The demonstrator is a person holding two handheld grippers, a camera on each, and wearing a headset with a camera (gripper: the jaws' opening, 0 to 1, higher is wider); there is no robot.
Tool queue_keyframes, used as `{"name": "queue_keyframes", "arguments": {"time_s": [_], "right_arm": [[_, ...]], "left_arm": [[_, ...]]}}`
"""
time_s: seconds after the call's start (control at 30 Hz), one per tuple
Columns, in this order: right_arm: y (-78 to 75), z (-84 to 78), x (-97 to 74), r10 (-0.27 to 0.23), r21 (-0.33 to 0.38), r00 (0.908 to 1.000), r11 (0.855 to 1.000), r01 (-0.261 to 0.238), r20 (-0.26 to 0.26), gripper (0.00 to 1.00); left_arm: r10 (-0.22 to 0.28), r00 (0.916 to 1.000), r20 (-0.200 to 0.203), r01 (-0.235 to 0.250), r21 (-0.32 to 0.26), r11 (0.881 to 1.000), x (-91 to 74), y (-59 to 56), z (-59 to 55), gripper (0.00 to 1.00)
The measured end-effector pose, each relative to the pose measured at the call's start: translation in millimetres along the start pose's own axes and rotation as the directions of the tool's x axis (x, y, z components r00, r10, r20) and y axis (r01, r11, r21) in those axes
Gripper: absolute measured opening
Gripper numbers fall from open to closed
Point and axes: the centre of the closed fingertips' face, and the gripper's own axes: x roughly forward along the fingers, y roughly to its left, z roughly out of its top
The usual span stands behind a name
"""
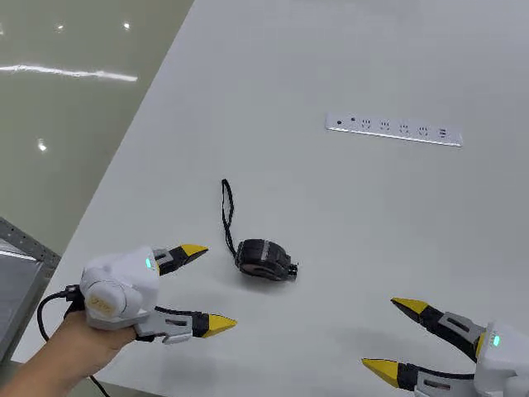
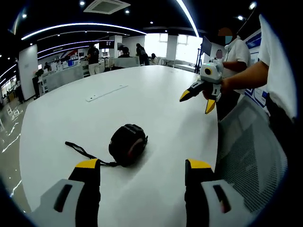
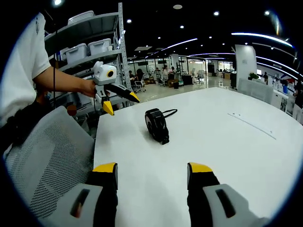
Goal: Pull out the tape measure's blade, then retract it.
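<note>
1. Tape measure point(image 1: 264, 259): compact rounded case, black with a grey side face. A black wrist strap point(image 1: 226, 207) hangs from one end.
2. Orientation: the case's long axis runs roughly from the left gripper point(image 1: 216, 285) toward the right gripper point(image 1: 380, 332). The blade-mouth end faces the right gripper's side. The strap trails off the opposite end, stretched out away from both grippers.
3. Location: on the white table point(image 1: 331, 66), between the two grippers and ahead of their tips. It is near the left gripper, just past its farther jaw, and well apart from the right one. It touches neither.
4. Left gripper: jaws spread wide, nothing between them.
5. Right gripper: jaws spread wide, nothing between them.
6. Power strip point(image 1: 393, 130): white, flat on the table, well beyond the tape measure.
</note>
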Motion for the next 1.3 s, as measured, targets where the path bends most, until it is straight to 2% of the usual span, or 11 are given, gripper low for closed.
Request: {"name": "queue_keyframes", "arguments": {"time_s": [0.1, 0.33, 0.53, 0.67, 0.9, 1.07, 1.3], "right_arm": [[-3.9, -2.9, 4.6, 0.007, -0.004, 1.0000, 1.000, -0.007, -0.001, 0.59], [-8.6, -6.3, 13.2, 0.028, 0.008, 0.9996, 1.000, -0.028, 0.003, 0.57], [-12.1, -8.2, 21.6, 0.049, -0.001, 0.9988, 0.999, -0.049, 0.008, 0.56], [-15.4, -11.0, 27.9, 0.057, -0.008, 0.9984, 0.998, -0.057, 0.002, 0.55], [-19.1, -9.8, 43.1, 0.073, -0.006, 0.9973, 0.997, -0.073, 0.004, 0.53], [-18.6, -7.3, 53.7, 0.102, -0.020, 0.9948, 0.995, -0.102, 0.005, 0.51], [-25.6, -8.4, 65.2, 0.118, -0.021, 0.9930, 0.993, -0.118, 0.005, 0.49]], "left_arm": [[-0.009, 0.9997, -0.021, 0.009, 0.010, 1.000, 6.2, 2.2, -2.6, 0.69], [-0.021, 0.9989, -0.042, 0.022, 0.022, 1.000, 16.3, 11.6, -4.0, 0.66], [-0.050, 0.9971, -0.057, 0.053, 0.040, 0.998, 27.7, 15.9, -3.3, 0.66], [-0.058, 0.9956, -0.074, 0.062, 0.046, 0.997, 34.9, 19.2, -6.8, 0.65], [-0.075, 0.9927, -0.094, 0.081, 0.063, 0.995, 45.7, 23.4, -9.9, 0.63], [-0.081, 0.9912, -0.105, 0.089, 0.073, 0.993, 51.3, 28.0, -10.8, 0.60], [-0.100, 0.9880, -0.118, 0.109, 0.074, 0.991, 60.0, 33.4, -12.6, 0.58]]}}
